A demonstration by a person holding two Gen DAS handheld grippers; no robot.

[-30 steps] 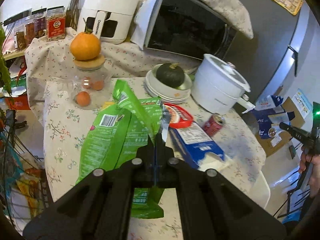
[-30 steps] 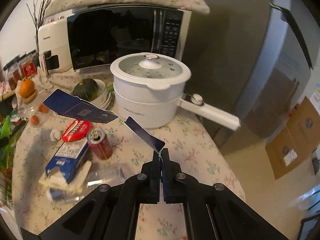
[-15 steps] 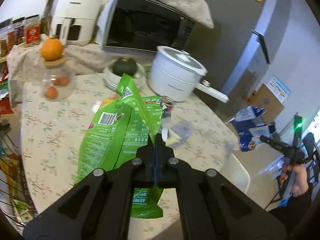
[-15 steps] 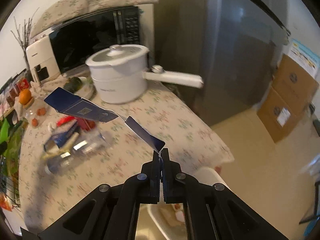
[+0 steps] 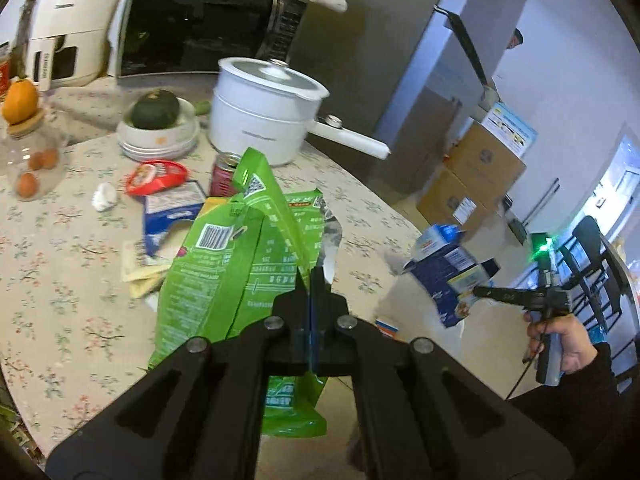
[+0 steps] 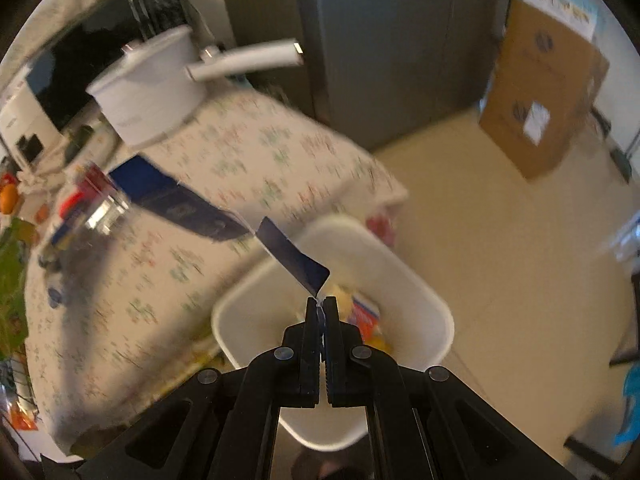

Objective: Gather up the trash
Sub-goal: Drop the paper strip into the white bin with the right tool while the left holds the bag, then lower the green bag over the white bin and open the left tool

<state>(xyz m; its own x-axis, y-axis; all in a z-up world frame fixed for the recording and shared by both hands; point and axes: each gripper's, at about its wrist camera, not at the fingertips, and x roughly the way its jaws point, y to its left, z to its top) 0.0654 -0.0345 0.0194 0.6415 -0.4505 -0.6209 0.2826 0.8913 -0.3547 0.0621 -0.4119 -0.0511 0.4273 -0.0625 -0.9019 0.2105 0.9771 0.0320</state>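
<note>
My left gripper [image 5: 312, 280] is shut on a green snack bag [image 5: 240, 252] and holds it up over the floral table [image 5: 60, 280]. My right gripper [image 6: 319, 304] is shut on a flattened blue carton [image 6: 188, 208], held above a white trash bin [image 6: 400, 280] on the floor beside the table; some trash lies inside the bin. The right gripper with its blue carton [image 5: 452, 264] also shows in the left wrist view. On the table lie a blue milk carton [image 5: 168, 212], a red can [image 5: 224, 178], a red wrapper [image 5: 156, 176] and a crumpled white scrap [image 5: 104, 200].
A white pot [image 5: 264, 116] with a long handle, a bowl with a dark squash [image 5: 156, 110], a glass jar [image 5: 28, 160], a microwave [image 5: 200, 20] and an air fryer [image 5: 64, 48] stand at the back. Cardboard boxes [image 6: 548, 92] and a fridge [image 6: 380, 40] stand past the table.
Both grippers have swung right, away from the table's middle. The right gripper has carried the blue carton over the white bin. The left still holds the green bag.
</note>
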